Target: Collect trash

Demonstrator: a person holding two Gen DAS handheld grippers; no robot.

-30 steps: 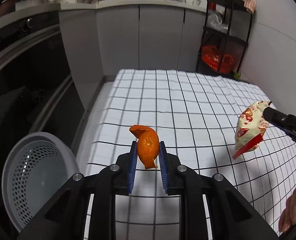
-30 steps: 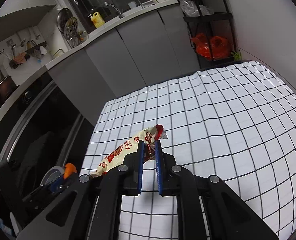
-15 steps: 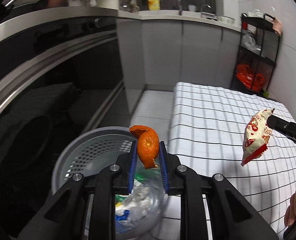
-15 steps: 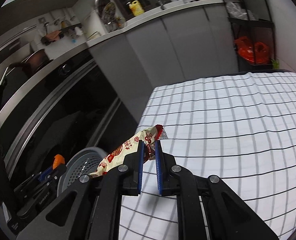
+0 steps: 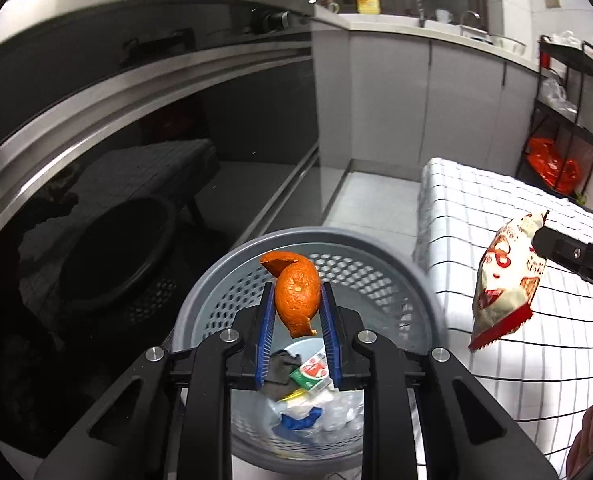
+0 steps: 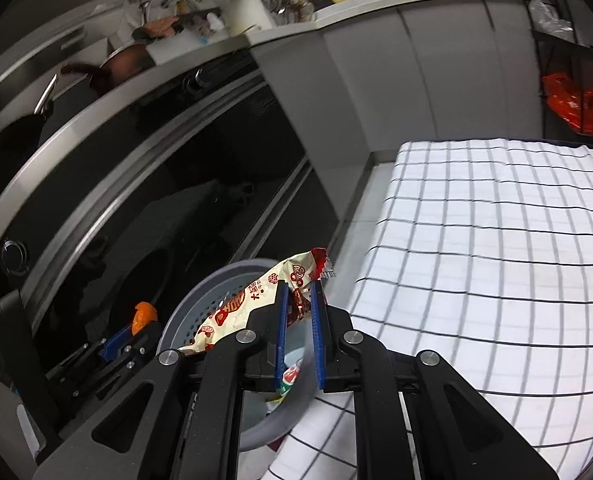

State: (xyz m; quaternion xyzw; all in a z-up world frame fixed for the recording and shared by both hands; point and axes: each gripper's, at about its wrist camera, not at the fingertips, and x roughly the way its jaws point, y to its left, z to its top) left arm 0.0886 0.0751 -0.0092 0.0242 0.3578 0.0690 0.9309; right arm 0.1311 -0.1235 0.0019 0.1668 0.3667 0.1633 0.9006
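Observation:
An orange peel (image 5: pixel 297 300) sits between the blue pads of my left gripper (image 5: pixel 297 289), whose jaws are opening; the pads still touch it. It hangs over the grey perforated basket (image 5: pixel 224 264), which holds several scraps (image 5: pixel 310 376). My right gripper (image 6: pixel 298 286) is shut on a crumpled red-and-cream snack wrapper (image 6: pixel 248 304), held just above the basket's rim (image 6: pixel 200 292) on the table side. In the left wrist view that wrapper (image 5: pixel 504 280) dangles to the right of the basket. The right wrist view shows the left gripper (image 6: pixel 134 330) with the peel (image 6: pixel 143 314) at lower left.
The basket stands on the floor against the white checked tablecloth (image 5: pixel 516 208). Dark glossy appliance fronts (image 5: pixel 136 160) run along the left. Grey cabinets (image 5: pixel 384 92) close the back, with a black rack and orange bags (image 5: pixel 552 164) beside them. A hand (image 5: pixel 592 432) shows at lower right.
Both grippers swung left from over the table to the basket. The peel now hangs over its opening and the wrapper has reached its rim. Both grips look unchanged.

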